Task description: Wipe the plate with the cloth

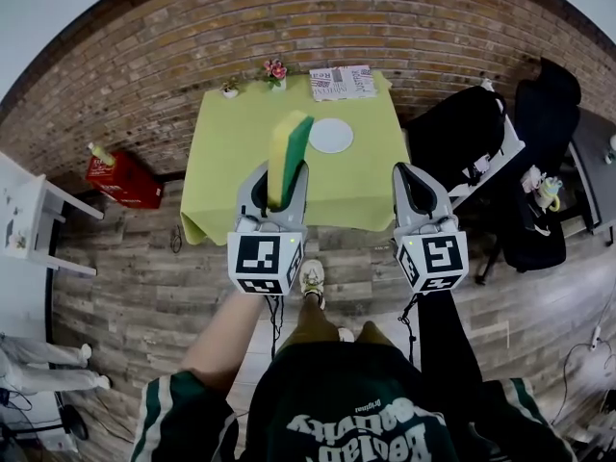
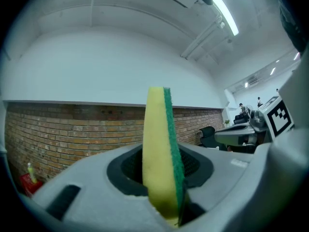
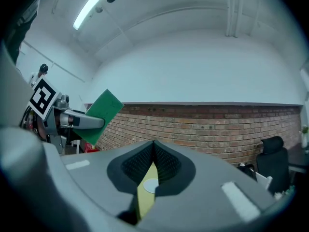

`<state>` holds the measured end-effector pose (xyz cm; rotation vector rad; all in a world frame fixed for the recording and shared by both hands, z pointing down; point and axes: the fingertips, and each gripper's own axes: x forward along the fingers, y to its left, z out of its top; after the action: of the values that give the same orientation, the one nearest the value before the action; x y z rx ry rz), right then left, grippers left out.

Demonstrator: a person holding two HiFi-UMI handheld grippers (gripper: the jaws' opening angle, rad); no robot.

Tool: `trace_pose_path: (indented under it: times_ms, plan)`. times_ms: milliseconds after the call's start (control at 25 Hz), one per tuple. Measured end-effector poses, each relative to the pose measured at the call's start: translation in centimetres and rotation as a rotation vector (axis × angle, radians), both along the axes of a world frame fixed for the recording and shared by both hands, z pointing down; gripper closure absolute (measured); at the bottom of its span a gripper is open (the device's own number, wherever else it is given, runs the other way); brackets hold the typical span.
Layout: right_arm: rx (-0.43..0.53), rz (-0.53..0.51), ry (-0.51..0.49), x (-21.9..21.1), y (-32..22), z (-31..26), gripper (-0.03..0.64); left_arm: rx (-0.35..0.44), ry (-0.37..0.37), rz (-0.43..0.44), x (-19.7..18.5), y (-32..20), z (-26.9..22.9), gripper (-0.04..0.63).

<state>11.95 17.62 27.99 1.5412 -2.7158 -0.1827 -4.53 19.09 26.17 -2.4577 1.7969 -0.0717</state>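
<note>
Table (image 1: 226, 166): draped in yellow-green and set against the far brick wall, well apart from both grippers.
Left gripper (image 1: 279, 183): clamped on a sponge and held up over the floor, on the near side of the table.
Sponge (image 1: 289, 142): yellow, with a green scouring face on its right, and taken to be the wiping cloth. It is gripped at its lower end, and most of it stands upright and free above the jaws.
Plate (image 1: 330, 135): white and round, laid flat on the table's far half, right of centre. It is touched by nothing.
Right gripper (image 1: 414, 176): the jaws are closed tip to tip, with nothing held between them.
Step in hand: judged to be the approach; wiping is not yet begun.
Next move: the sponge needs to be carried forward to the table and tipped so that a broad face is laid on the plate. The plate may need to be steadied by the right gripper, and for that its jaws would have to be parted.
</note>
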Motion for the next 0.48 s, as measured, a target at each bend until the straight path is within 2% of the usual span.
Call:
trace_pose_path:
  times_ms: [360, 480]
  plan:
    - [-0.025, 0.028, 0.007, -0.9, -5.8, 1.2, 0.603, -0.005, -0.08, -0.012, -0.9, -6.2, 1.1, 0.462]
    - [-0.029, 0.04, 0.009, -1.5, -8.5, 1.3, 0.603, -0.011, -0.076, 0.004, -1.5, -8.7, 1.4, 0.46]
